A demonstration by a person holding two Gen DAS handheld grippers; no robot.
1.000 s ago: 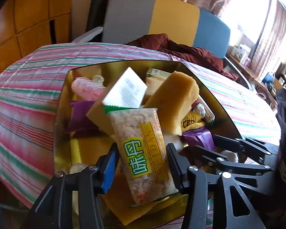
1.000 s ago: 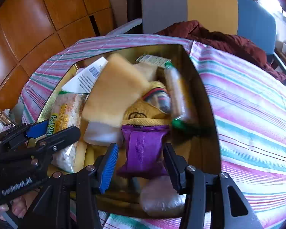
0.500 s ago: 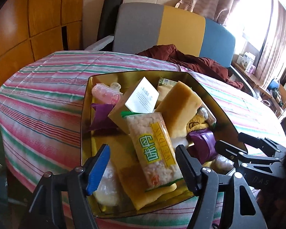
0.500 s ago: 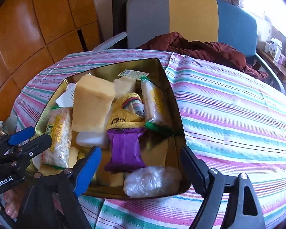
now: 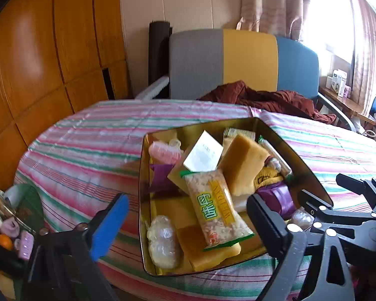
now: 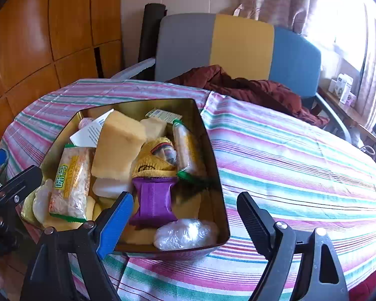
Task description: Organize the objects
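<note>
- The left gripper [image 5: 185, 220] fills the bottom of the left wrist view with its jaws spread wide; they have just been opening, and nothing is held between them.
- Its blue pad sits at lower left over the striped tablecloth [image 5: 87, 150], and its black finger at lower right over the near edge of the gold tin [image 5: 144, 150].
- The right gripper [image 6: 185, 215] stands wide too at the bottom of the right wrist view, empty-jawed; no pad touches anything.
- Between its fingers in the frame, but lower down in the tin, lies the purple pouch [image 6: 154, 200], with a clear plastic bundle [image 6: 185, 233] just below it in the picture.
- The snack packet [image 5: 216, 208] with green and yellow lettering lies free on top of the pile at the centre of the left wrist view, resting on yellow sponges.
- Further back in the tin a big tan sponge block [image 5: 243, 163] leans against a white card [image 5: 204, 154], with a pink item in the far left corner.
- A yellow knitted item [image 6: 153, 165] sits at mid-tin beside a second long packet [image 6: 185, 150].
- Beyond the table, at the top of both views, stands a grey, yellow and blue chair [image 5: 248, 60] with a dark red cloth [image 5: 268, 97] on it.
</note>
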